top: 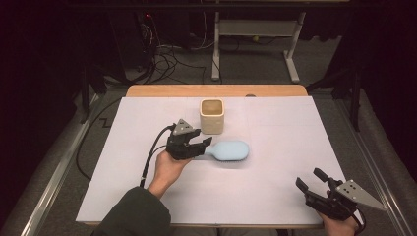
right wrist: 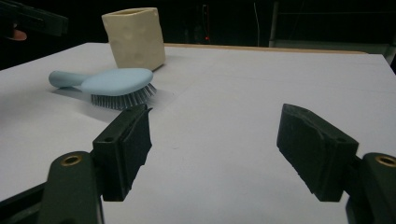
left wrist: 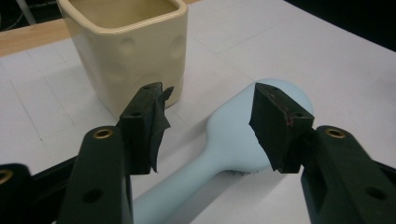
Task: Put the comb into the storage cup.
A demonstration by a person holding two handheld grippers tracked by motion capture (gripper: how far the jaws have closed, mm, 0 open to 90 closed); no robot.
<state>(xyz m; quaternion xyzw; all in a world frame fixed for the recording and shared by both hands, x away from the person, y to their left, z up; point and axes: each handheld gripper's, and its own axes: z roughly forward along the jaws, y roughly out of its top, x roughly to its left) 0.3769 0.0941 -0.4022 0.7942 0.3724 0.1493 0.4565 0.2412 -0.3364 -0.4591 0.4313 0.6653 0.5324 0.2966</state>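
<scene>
A light blue hairbrush (top: pixel 231 150) lies bristles down on the white table top, its handle pointing left. My left gripper (top: pixel 204 145) hovers over the handle. In the left gripper view its jaws (left wrist: pixel 210 126) stand open on either side of the brush's neck (left wrist: pixel 224 144), with the pads clear of it. A cream square cup (top: pixel 212 115) stands upright just behind the brush (left wrist: pixel 126 51). My right gripper (top: pixel 309 178) rests open near the front right of the table with nothing between its jaws (right wrist: pixel 215 144). From there the brush (right wrist: pixel 116 80) and cup (right wrist: pixel 135 39) show far off to the left.
A white sheet (top: pixel 275 187) covers the table, with a wooden strip (top: pixel 216 91) bare along the far edge. A black cable (top: pixel 152 152) trails from the left gripper toward the front. Desk legs and wires stand on the floor beyond.
</scene>
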